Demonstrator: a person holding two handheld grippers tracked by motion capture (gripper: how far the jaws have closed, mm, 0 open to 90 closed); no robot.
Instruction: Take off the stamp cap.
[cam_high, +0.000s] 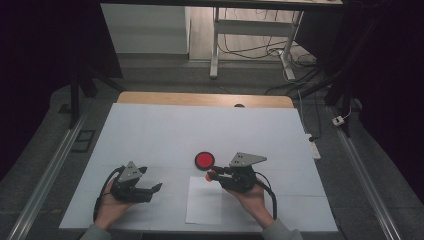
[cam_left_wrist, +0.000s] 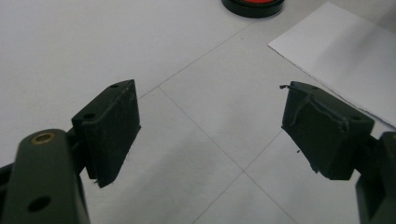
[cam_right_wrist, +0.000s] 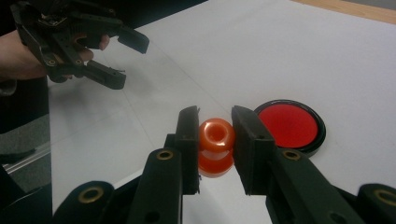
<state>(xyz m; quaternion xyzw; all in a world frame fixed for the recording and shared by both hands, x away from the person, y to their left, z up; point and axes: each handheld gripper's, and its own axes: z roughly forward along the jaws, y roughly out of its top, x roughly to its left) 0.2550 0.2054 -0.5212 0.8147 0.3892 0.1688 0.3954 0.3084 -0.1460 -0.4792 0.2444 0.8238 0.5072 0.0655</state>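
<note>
White covers the tabletop (cam_high: 150, 135), with a paper sheet (cam_high: 204, 200) near me. My right claw (cam_right_wrist: 215, 133) grips an orange spool-shaped piece (cam_right_wrist: 215, 145) near the middle, its long axis upright, hollow end up. Just beyond sits a shallow black dish (cam_right_wrist: 288, 126) holding a red pad. My left claw (cam_left_wrist: 210, 128) gapes, holding nothing.

White paper sheet (cam_high: 204, 201) on table (cam_high: 150, 135)

High view overlooks table (cam_high: 150, 130); gripper views sit close, sharing it.
</note>
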